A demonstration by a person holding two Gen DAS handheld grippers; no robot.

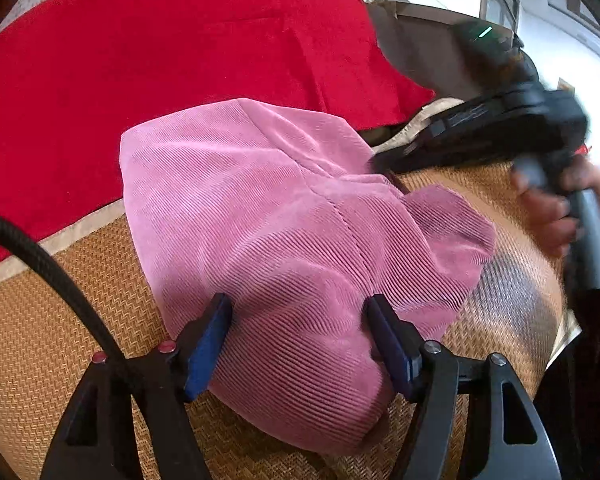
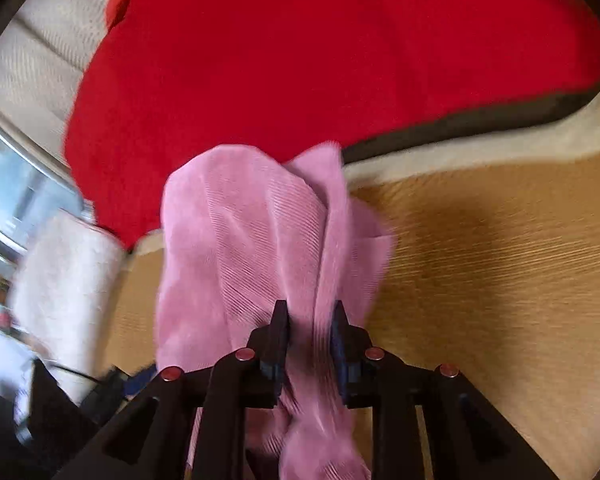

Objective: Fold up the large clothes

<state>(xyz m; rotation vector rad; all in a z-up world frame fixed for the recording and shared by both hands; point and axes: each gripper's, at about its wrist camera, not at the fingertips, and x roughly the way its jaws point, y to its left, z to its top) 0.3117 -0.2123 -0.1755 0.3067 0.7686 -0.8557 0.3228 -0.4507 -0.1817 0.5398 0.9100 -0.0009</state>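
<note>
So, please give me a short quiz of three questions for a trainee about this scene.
1. True or false: the pink corduroy garment lies on a woven straw mat.
2. Which gripper has spread jaws with no cloth pinched: A left gripper, B right gripper?
3. Fill in: the cloth behind the garment is ___.

Key: 1 true; 2 A; 3 red.
</note>
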